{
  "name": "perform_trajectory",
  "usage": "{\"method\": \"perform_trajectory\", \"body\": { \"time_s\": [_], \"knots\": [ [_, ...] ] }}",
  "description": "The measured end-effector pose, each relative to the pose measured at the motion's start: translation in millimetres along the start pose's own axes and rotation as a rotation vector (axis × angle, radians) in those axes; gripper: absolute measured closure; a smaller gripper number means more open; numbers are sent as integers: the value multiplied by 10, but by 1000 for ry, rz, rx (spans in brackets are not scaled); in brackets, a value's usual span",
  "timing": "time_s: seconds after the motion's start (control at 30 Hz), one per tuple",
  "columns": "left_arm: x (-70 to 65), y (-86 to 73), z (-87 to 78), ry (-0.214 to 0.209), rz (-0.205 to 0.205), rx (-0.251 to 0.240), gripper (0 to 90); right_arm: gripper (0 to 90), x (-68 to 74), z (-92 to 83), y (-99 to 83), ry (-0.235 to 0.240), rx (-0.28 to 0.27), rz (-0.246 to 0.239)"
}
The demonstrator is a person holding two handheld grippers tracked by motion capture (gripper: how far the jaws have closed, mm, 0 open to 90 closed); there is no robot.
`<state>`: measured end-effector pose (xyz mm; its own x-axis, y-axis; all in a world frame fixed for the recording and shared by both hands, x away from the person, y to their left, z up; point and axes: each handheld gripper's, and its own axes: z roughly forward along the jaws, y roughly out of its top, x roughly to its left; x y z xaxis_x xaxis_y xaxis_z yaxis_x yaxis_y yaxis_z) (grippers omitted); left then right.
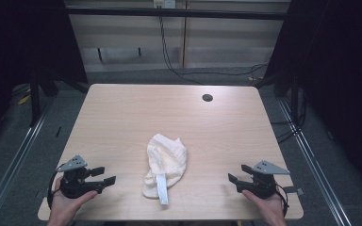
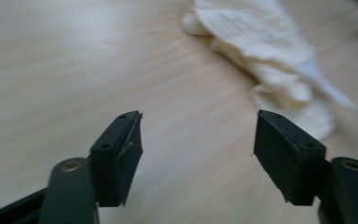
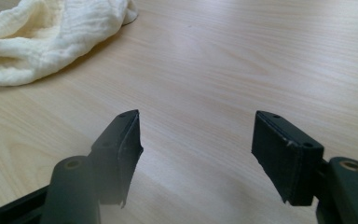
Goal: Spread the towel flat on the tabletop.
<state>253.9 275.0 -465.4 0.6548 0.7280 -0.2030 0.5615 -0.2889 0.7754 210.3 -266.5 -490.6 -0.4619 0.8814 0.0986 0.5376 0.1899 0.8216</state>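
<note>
- My left gripper point(image 1: 104, 175) sits near the table's point(image 1: 122, 113) front left corner and my right gripper point(image 1: 239, 173) near the front right; both have their jaws spread wide with nothing between them, only bare wood.
- The cloth point(image 1: 166, 165) lies between the 2 grippers, well apart from each, toward the front middle of the table.
- Risk 1, as I judge it: the cloth is a loose heap, so if I pinch the top of a fold I may lift just 1 layer and the rest will drag or slide along the wood.
- Risk 2: coming in too low, a jaw tip could scrape the table and push the heap away instead of catching it.
- Risk 3: the narrow white strip at the front end points at the table's edge; a tug there could pull the cloth off the front.
- The left gripper view is blurred, so my aim from that side is less sure.
- Look of the cloth: cream, thin, crinkled weave, bunched in soft folds, longer front to back than wide, with a smoother white band lying on its near end.
</note>
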Motion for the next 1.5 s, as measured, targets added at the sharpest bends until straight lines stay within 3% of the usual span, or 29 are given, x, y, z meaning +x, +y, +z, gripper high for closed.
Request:
{"method": "perform_trajectory", "body": {
  "time_s": [0.03, 0.2, 0.33, 0.63, 0.87, 1.17, 1.23, 1.33, 1.5],
  "knots": [
    [20, 4, -1, -18, -11, -8, 305, 341, 13, -1, 2, 1, 6, 1],
    [52, -14, 15, -27, -29, 7, 300, 392, 80, -21, 37, 43, 2, 2],
    [32, -5, 35, -38, -21, 12, 296, 424, 116, -27, 83, 81, 5, 23],
    [3, 1, 26, -53, -5, 0, 295, 424, 245, -28, 143, 127, 50, -1],
    [-14, 14, 75, -62, 8, 18, 299, 429, 385, 66, 235, 196, 78, -58],
    [-11, 33, 120, -58, 16, 33, 305, 408, 451, 185, 330, 220, 107, -87],
    [-20, 40, 118, -60, 27, 32, 306, 410, 485, 231, 359, 210, 120, -114],
    [-26, 27, 120, -61, 43, 44, 306, 407, 534, 278, 373, 237, 132, -127],
    [-16, 10, 100, -65, 36, 42, 308, 390, 603, 404, 511, 268, 128, -144]
  ]
}}
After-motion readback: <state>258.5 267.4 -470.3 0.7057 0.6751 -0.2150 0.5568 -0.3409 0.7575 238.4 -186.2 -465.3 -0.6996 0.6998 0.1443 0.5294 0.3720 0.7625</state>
